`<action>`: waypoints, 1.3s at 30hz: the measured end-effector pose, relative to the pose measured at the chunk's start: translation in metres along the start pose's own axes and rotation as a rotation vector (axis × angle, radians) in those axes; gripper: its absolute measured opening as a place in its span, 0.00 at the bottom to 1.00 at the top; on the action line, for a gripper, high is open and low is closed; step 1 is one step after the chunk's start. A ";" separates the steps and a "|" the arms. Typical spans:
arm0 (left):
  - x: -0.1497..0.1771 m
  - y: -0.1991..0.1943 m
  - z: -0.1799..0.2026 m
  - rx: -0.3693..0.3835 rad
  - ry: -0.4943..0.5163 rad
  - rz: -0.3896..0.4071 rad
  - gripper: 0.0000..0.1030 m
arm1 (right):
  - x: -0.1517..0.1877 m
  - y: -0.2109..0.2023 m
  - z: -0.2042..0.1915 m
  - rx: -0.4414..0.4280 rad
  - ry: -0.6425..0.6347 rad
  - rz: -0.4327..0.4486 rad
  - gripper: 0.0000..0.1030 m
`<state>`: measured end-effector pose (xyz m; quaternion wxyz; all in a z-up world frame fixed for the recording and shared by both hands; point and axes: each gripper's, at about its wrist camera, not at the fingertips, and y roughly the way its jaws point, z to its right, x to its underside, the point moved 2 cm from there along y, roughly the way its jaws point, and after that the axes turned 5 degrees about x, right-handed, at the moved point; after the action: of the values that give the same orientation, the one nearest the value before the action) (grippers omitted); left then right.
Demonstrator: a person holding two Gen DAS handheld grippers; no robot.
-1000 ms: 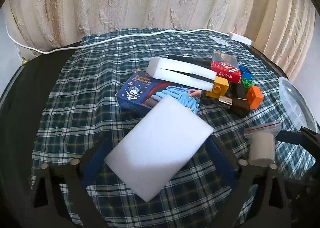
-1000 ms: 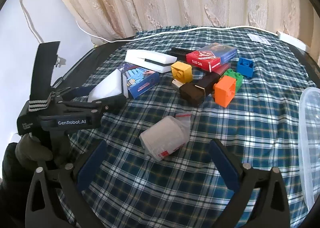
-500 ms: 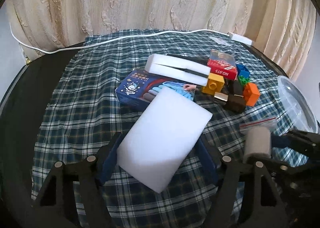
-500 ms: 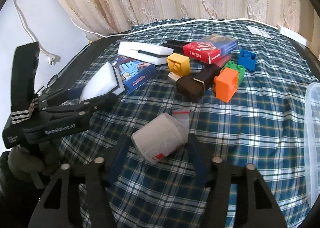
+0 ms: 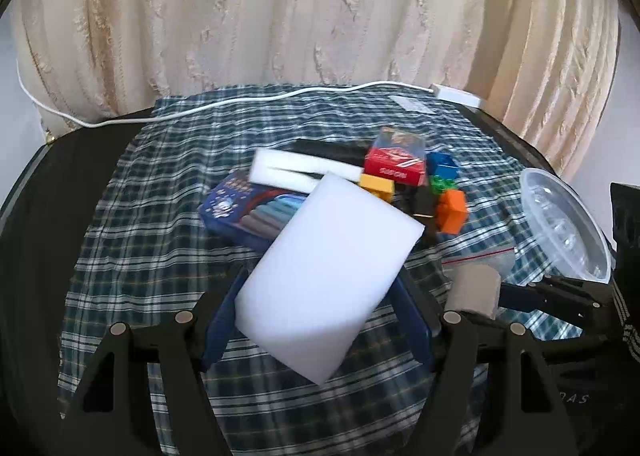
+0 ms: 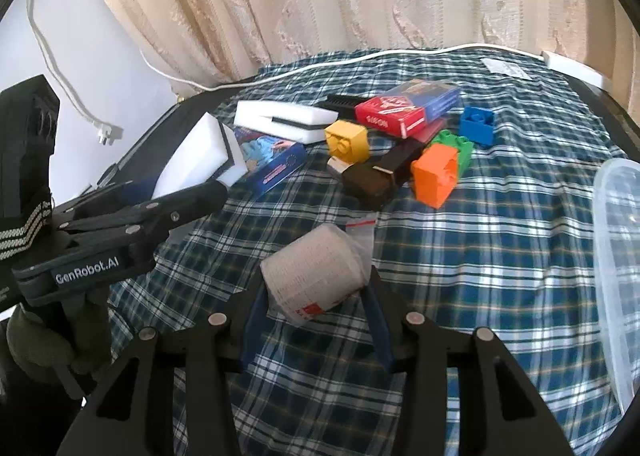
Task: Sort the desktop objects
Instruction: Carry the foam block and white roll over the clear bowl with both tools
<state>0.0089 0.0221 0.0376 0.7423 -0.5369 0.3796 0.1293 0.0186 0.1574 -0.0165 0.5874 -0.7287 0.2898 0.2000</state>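
My left gripper [image 5: 320, 312] is shut on a white sponge block [image 5: 326, 276] and holds it tilted above the plaid cloth; the block also shows in the right wrist view [image 6: 200, 159]. My right gripper [image 6: 316, 308] is shut on a bagged roll of gauze [image 6: 316, 276], seen at the right of the left wrist view [image 5: 476, 290]. Behind lie a blue glove box [image 6: 272, 159], a white sponge with a black layer [image 6: 284, 121], a red card box [image 6: 404, 103], and yellow [image 6: 348, 139], orange [image 6: 434, 175], green [image 6: 456, 143] and blue [image 6: 476, 125] bricks.
A clear plastic container [image 6: 620, 256] sits at the right edge of the table [image 5: 120, 256]. A dark brown box [image 6: 380, 175] lies among the bricks. A white cable [image 5: 240, 103] and power strip [image 5: 456, 93] run along the back by the curtain.
Both grippers closed: the left on the white sponge block, the right on the gauze roll. Both items now sit higher, lifted off the cloth.
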 end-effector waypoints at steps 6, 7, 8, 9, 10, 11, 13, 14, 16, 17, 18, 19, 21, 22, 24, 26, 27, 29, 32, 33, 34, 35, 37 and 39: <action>-0.004 0.006 0.019 0.021 0.018 -0.008 0.72 | -0.003 -0.016 0.021 0.022 0.062 0.040 0.48; -0.006 0.008 0.024 0.027 0.023 -0.010 0.72 | -0.004 -0.019 0.025 0.028 0.075 0.047 0.48; -0.006 0.009 0.027 0.030 0.025 -0.010 0.72 | -0.005 -0.022 0.030 0.032 0.086 0.054 0.48; -0.006 0.010 0.030 0.033 0.028 -0.011 0.72 | -0.005 -0.024 0.034 0.036 0.094 0.060 0.48; -0.008 0.011 0.035 0.040 0.032 -0.012 0.72 | -0.005 -0.027 0.039 0.042 0.103 0.067 0.48; -0.008 0.012 0.038 0.042 0.034 -0.012 0.72 | -0.004 -0.030 0.043 0.048 0.111 0.073 0.48; -0.010 0.013 0.046 0.047 0.043 -0.014 0.72 | -0.003 -0.035 0.052 0.060 0.125 0.085 0.48; -0.010 0.014 0.049 0.050 0.046 -0.016 0.72 | -0.003 -0.037 0.056 0.064 0.133 0.089 0.48; -0.012 0.016 0.059 0.059 0.057 -0.019 0.72 | -0.003 -0.041 0.064 0.077 0.149 0.101 0.48; -0.013 0.017 0.063 0.062 0.062 -0.020 0.72 | -0.004 -0.044 0.068 0.083 0.155 0.108 0.48; -0.014 0.018 0.068 0.066 0.067 -0.022 0.72 | -0.004 -0.047 0.072 0.092 0.162 0.118 0.48; -0.015 0.019 0.071 0.070 0.071 -0.023 0.72 | -0.003 -0.051 0.075 0.099 0.167 0.125 0.48; -0.017 0.020 0.082 0.077 0.083 -0.025 0.72 | -0.003 -0.057 0.082 0.112 0.178 0.141 0.48; -0.018 0.021 0.085 0.080 0.087 -0.026 0.72 | -0.003 -0.060 0.086 0.118 0.186 0.149 0.48; -0.020 0.023 0.094 0.088 0.097 -0.028 0.72 | -0.003 -0.066 0.094 0.131 0.199 0.164 0.48; -0.022 0.025 0.104 0.097 0.107 -0.029 0.72 | -0.003 -0.073 0.103 0.144 0.214 0.178 0.48; -0.023 0.026 0.108 0.100 0.112 -0.029 0.72 | -0.002 -0.076 0.109 0.156 0.223 0.185 0.48; -0.024 0.029 0.117 0.107 0.123 -0.030 0.72 | -0.001 -0.080 0.117 0.172 0.239 0.193 0.48; -0.025 0.032 0.132 0.113 0.144 -0.032 0.72 | 0.002 -0.088 0.132 0.190 0.270 0.204 0.48; -0.025 0.032 0.136 0.113 0.149 -0.033 0.72 | 0.003 -0.090 0.136 0.195 0.280 0.208 0.48; -0.025 0.033 0.141 0.112 0.157 -0.034 0.72 | 0.005 -0.094 0.141 0.200 0.290 0.214 0.48; -0.026 0.034 0.146 0.112 0.165 -0.035 0.72 | 0.007 -0.097 0.145 0.204 0.298 0.219 0.48; -0.027 0.037 0.156 0.118 0.179 -0.038 0.72 | 0.009 -0.101 0.154 0.216 0.314 0.227 0.48; -0.028 0.040 0.165 0.123 0.189 -0.039 0.72 | 0.012 -0.106 0.162 0.227 0.327 0.231 0.48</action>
<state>0.0362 0.1917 0.0519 0.7370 -0.5074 0.4447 0.0400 0.1052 0.3276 0.0168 0.5839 -0.6427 0.4833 0.1116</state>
